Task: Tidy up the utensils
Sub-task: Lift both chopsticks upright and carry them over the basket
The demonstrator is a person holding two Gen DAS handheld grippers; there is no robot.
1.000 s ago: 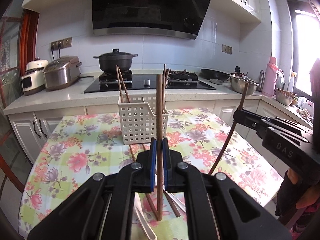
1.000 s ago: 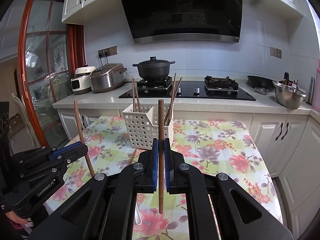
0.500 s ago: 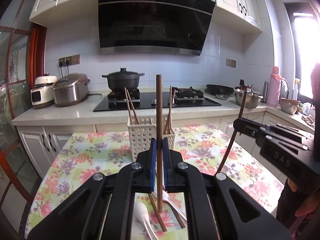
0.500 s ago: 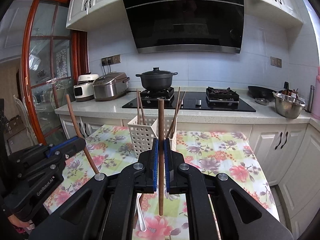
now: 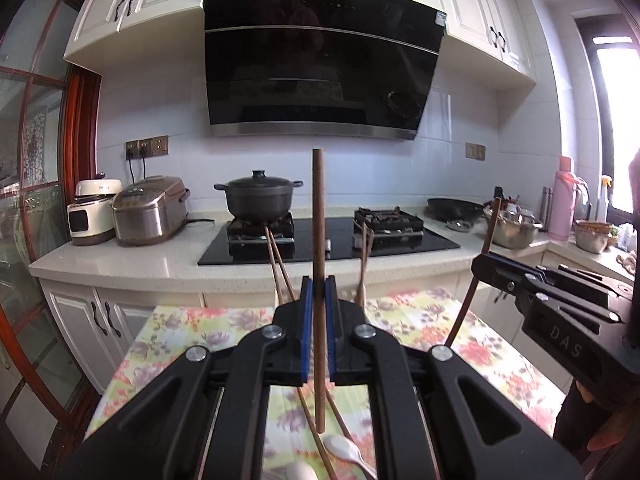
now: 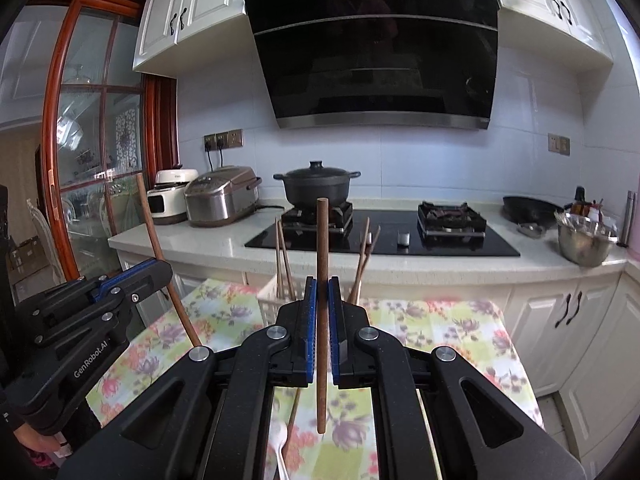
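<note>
Left wrist view: the left hand-held gripper [image 5: 319, 296] is seen closed tight on a single brown chopstick [image 5: 319, 240], which is held upright between the blue pads, its lower tip hanging clear above the desk [image 5: 192, 332]. In the right wrist view the right hand-held gripper [image 6: 322, 296] is likewise clamped shut on a second chopstick [image 6: 322, 264], also upright.

The step in hand is judged to be the carry: one chopstick has been lifted by each gripper and neither has yet been delivered. The next move would call for each stick to be brought over the white perforated basket [image 6: 269, 298], lined up tip-down with an opening, lowered inside, and only then released; the sticks already standing there may have to be avoided.

Nearest, below the grippers and on the near side of the basket, a white spoon [image 5: 346, 449] and two loose chopsticks [image 5: 316, 440] are still lying on the flowered cloth, so more sorting is judged to remain.

Farther off, the basket is mostly hidden behind the grippers; only part of its rim is visible. One pair of chopsticks [image 6: 282, 256] is seen leaning in its left part and another few [image 6: 365, 256] in its right part. Whether a divider separates them cannot be told.

Beyond the basket, on the counter, a lidded black pot [image 6: 317, 186] is standing on the hob.
</note>
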